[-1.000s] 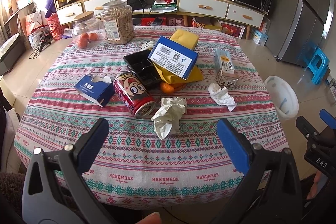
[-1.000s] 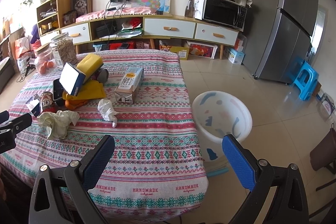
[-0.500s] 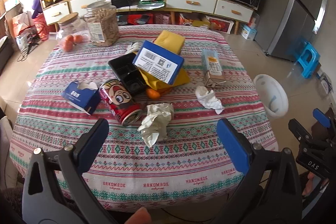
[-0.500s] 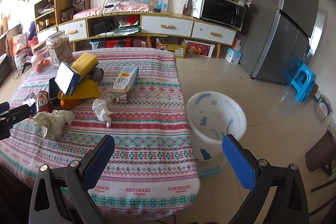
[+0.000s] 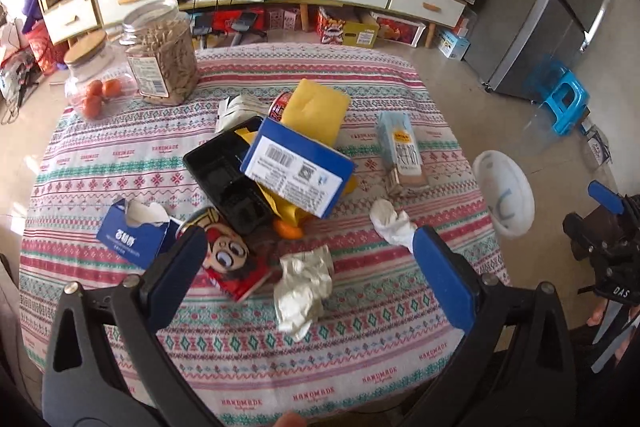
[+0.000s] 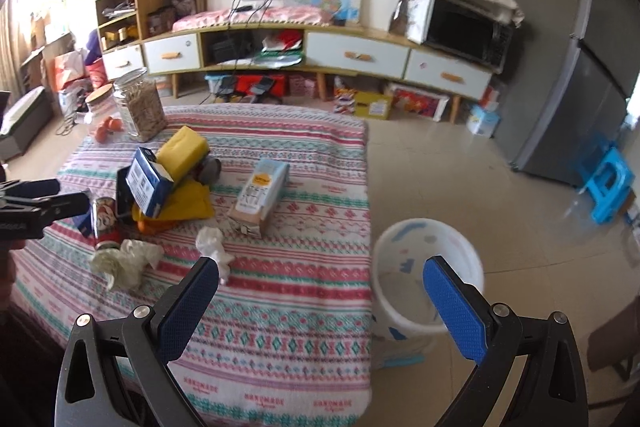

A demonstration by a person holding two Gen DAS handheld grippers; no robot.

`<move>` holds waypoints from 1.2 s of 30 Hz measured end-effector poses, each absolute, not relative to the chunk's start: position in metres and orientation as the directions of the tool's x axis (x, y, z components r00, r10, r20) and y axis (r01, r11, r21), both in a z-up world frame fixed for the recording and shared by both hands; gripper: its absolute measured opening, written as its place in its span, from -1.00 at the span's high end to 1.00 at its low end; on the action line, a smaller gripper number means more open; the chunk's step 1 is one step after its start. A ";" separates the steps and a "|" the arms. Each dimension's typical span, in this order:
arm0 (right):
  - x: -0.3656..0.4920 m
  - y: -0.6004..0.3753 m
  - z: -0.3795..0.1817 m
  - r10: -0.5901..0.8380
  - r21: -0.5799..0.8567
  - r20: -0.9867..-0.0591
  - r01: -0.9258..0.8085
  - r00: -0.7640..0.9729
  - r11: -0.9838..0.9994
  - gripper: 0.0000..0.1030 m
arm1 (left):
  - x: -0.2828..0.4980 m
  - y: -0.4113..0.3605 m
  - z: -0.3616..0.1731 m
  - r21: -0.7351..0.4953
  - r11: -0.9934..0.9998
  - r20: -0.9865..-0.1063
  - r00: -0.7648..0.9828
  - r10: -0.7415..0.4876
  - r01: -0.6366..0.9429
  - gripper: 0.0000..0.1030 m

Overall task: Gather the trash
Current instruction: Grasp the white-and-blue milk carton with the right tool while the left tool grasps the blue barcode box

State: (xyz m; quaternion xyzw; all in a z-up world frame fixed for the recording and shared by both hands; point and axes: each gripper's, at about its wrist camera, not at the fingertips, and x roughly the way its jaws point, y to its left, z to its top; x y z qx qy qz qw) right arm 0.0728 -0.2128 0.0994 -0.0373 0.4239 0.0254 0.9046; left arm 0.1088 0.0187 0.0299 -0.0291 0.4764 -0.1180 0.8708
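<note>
Trash lies on the patterned tablecloth [image 5: 256,367]: a crumpled off-white wrapper [image 5: 302,289], a white tissue wad [image 5: 390,225], a red cartoon can [image 5: 232,265], a torn blue box [image 5: 132,231], a black tray [image 5: 228,179], a blue barcode box [image 5: 298,173] and a milk carton [image 5: 402,153]. My left gripper [image 5: 308,283] is open, above the wrapper and can. My right gripper [image 6: 320,295] is open and empty, over the table's right edge, between the tissue wad [image 6: 212,243] and the white bin [image 6: 424,271] on the floor.
Two jars [image 5: 164,67] stand at the table's far left, one with oranges. A yellow sponge [image 5: 316,109] and yellow cloth sit mid-table. The white bin [image 5: 506,193] is right of the table. A blue stool [image 6: 606,181], fridge and sideboard stand behind.
My left gripper has moved forward and down over the trash; the wrapper and can now sit between its fingers. My right gripper has moved forward toward the table edge and bin.
</note>
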 end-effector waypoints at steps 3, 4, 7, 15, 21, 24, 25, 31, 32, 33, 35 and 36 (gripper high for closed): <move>0.098 -0.215 0.091 0.026 -0.029 -0.786 -0.078 0.618 0.997 -1.00 | 0.139 0.024 0.017 -0.275 0.951 -0.839 0.448 -0.309 0.140 -0.92; 0.104 -0.216 0.088 0.032 -0.019 -0.793 -0.077 0.608 0.997 -1.00 | 0.149 0.025 0.012 -0.317 0.940 -0.836 0.431 -0.339 0.125 -0.78; 0.118 -0.226 0.067 0.089 0.068 -0.813 -0.058 0.575 0.996 -1.00 | 0.168 0.027 -0.004 -0.377 0.923 -0.831 0.414 -0.372 0.075 -0.71; 0.158 -0.239 0.027 0.058 0.051 -0.876 -0.028 0.479 0.998 -1.00 | 0.193 0.021 -0.032 -0.362 0.932 -0.876 0.351 -0.331 -0.025 -0.71; 0.184 -0.234 0.013 0.103 0.097 -0.897 -0.036 0.430 0.995 -1.00 | 0.201 0.032 -0.051 -0.399 0.908 -0.881 0.328 -0.342 -0.125 -0.67; 0.195 -0.224 0.003 0.107 0.095 -0.906 -0.049 0.410 0.994 -1.00 | 0.204 0.031 -0.053 -0.406 0.904 -0.878 0.330 -0.346 -0.132 -0.29; 0.199 -0.221 -0.002 0.109 0.096 -0.910 -0.051 0.401 0.994 -1.00 | 0.202 0.030 -0.051 -0.412 0.902 -0.874 0.334 -0.352 -0.127 -0.16; 0.216 -0.204 -0.015 0.159 0.155 -0.915 -0.042 0.371 0.987 -1.00 | 0.191 0.030 -0.044 -0.442 0.894 -0.854 0.342 -0.393 -0.077 0.13; 0.218 -0.201 -0.016 0.164 0.160 -0.914 -0.043 0.371 0.986 -1.00 | 0.188 0.031 -0.044 -0.451 0.890 -0.852 0.332 -0.406 -0.068 0.14; 0.220 -0.198 -0.018 0.167 0.163 -0.915 -0.044 0.368 0.986 -1.00 | 0.187 0.030 -0.045 -0.454 0.890 -0.853 0.317 -0.416 -0.053 0.14; 0.225 -0.192 -0.021 0.174 0.169 -0.915 -0.045 0.365 0.985 -1.00 | 0.186 0.029 -0.047 -0.444 0.896 -0.859 0.296 -0.417 -0.026 0.13; 0.227 -0.189 -0.023 0.179 0.174 -0.915 -0.047 0.361 0.984 -1.00 | 0.184 0.029 -0.048 -0.438 0.899 -0.862 0.292 -0.414 -0.017 0.10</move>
